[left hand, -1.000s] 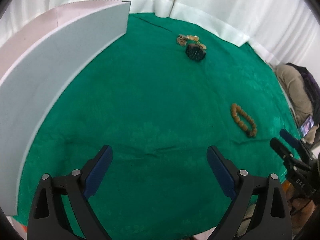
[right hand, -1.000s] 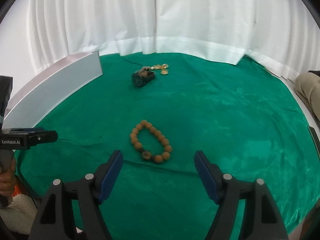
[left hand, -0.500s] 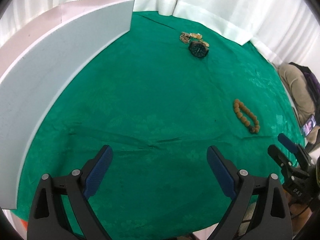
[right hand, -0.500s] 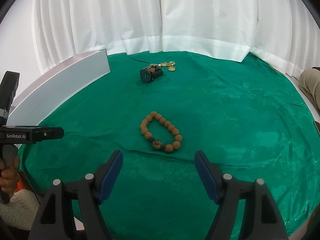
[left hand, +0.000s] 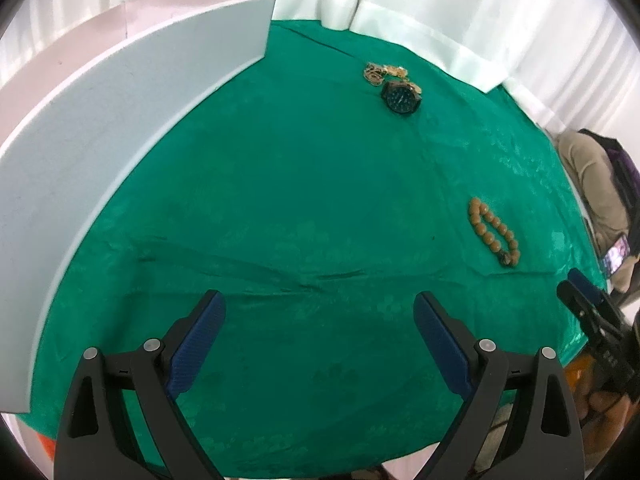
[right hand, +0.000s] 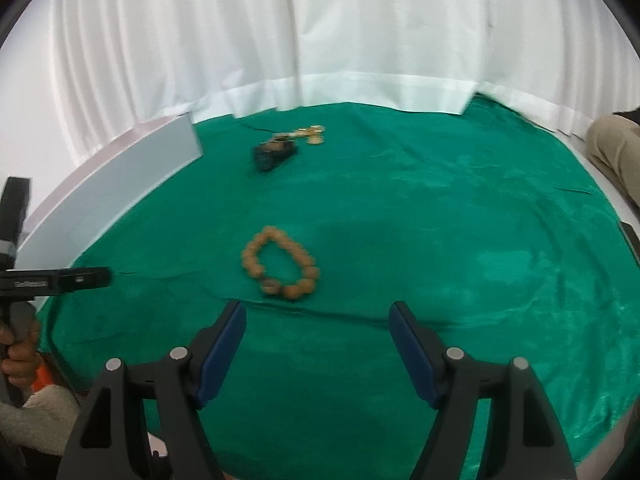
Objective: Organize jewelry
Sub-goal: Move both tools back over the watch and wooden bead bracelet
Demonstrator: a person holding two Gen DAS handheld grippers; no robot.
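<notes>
Both hand-held grippers hang over a wrinkled green satin tablecloth (left hand: 304, 184) with their blue-padded jaws spread wide and nothing between them. In its own view the left gripper (left hand: 320, 320) points down at bare cloth; the right gripper (right hand: 318, 326) points at the round brown wooden bead bracelet (right hand: 280, 266), which lies flat on the cloth just beyond its fingertips, not touching them, and slightly left of the midline between the jaws. From the left wrist the same bracelet (left hand: 494, 232) sits toward the right side of the table, with the right gripper's dark fingers showing at the right edge near the table's rim. Farther back, well apart from the bracelet, a black-faced wristwatch (left hand: 401, 98) lies on the cloth, and a small heap of gold-coloured jewelry (left hand: 384, 73) touches its far side. A long white rectangular box (left hand: 100, 152) stands along the left side of the table. White pleated curtains (right hand: 320, 32) close off the back. The right wrist view is somewhat blurred. A person's hand (right hand: 18, 354) grips the left gripper's handle at the lower left of that view
</notes>
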